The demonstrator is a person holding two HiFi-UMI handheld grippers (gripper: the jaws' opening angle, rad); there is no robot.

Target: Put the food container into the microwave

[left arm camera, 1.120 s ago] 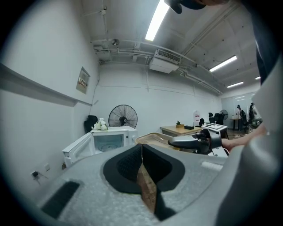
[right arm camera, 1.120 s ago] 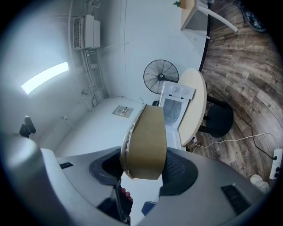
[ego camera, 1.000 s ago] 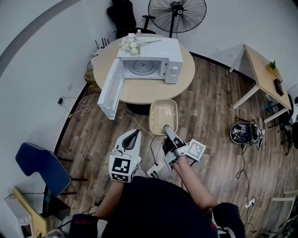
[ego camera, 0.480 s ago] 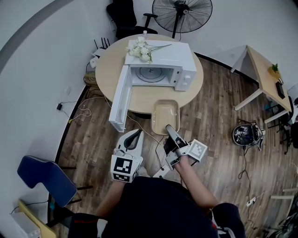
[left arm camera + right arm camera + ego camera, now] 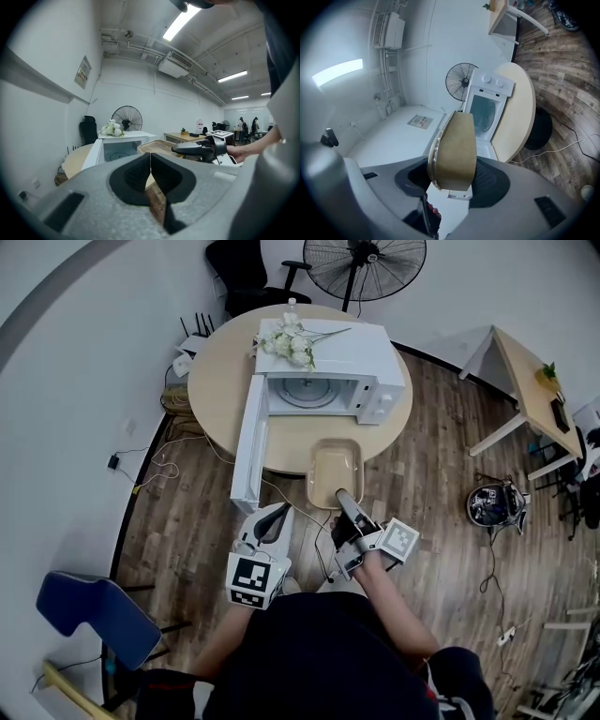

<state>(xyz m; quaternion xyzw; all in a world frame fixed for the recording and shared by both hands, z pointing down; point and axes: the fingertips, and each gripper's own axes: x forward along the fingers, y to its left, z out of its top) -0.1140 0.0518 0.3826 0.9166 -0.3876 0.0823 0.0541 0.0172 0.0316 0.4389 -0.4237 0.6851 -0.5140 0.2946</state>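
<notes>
Right gripper (image 5: 342,499): jaws pinching the near rim of the food container (image 5: 334,471) and holding it out ahead of the person, above the wooden floor (image 5: 427,474).
Food container: tan, shallow, rounded at the corners. From the head view nothing shows inside it. Its far end reaches the near edge of the round table (image 5: 217,385), just in front of the microwave's mouth — not inside it.
Container from the right gripper's camera: it stands on edge between the pads with its tan underside facing the lens. The microwave cavity lies beyond it.
Left gripper (image 5: 276,514): jaws pressed together with nothing between them. It is held low, to the left of the right gripper and apart from the container.
Microwave (image 5: 326,364): white, sitting on the table, with the glass turntable (image 5: 309,393) visible inside.
Microwave door (image 5: 250,442): swung wide open to the left — its free end sticks out past the table edge, near the left gripper's tip.
Flowers (image 5: 287,342): a white bunch lying on top of the microwave.
Round about: a standing fan (image 5: 367,261) behind the table, a blue chair (image 5: 89,601) at the lower left, and a wooden desk (image 5: 527,381) off to the right.
</notes>
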